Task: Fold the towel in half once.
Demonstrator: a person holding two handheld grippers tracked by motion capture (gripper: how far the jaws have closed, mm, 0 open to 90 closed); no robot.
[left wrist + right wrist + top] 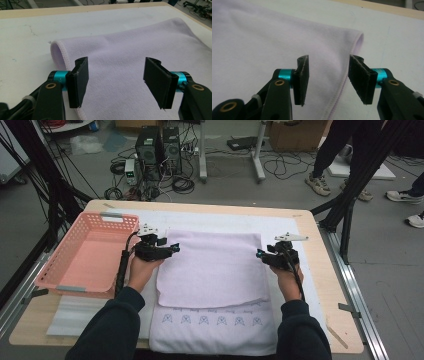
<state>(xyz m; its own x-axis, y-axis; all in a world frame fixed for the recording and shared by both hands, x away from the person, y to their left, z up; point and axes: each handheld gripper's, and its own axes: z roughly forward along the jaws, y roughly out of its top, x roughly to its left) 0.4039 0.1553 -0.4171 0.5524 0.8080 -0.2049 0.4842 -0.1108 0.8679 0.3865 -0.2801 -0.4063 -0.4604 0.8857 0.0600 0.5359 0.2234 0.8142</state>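
Lying folded beneath both sets of jaws — lilac towel (212, 267), left gripper (116, 83) gaping over its hemmed corner, right gripper (328, 80) gaping astride its edge — gripping nothing.

A light wooden table (320, 270) with rounded corners spans the middle of the high view. A white sheet (280, 227) covers most of its top, leaving bare wood along the right edge and the near left corner. On the sheet, centre frame, lies a pale lilac towel (212, 267), folded over so its upper layer stops short of the near edge (a row of small blue motifs shows on the strip left uncovered). At the left of the frame a pink slotted basket (127, 222) sits just beside the towel, overhanging the table's left edge.
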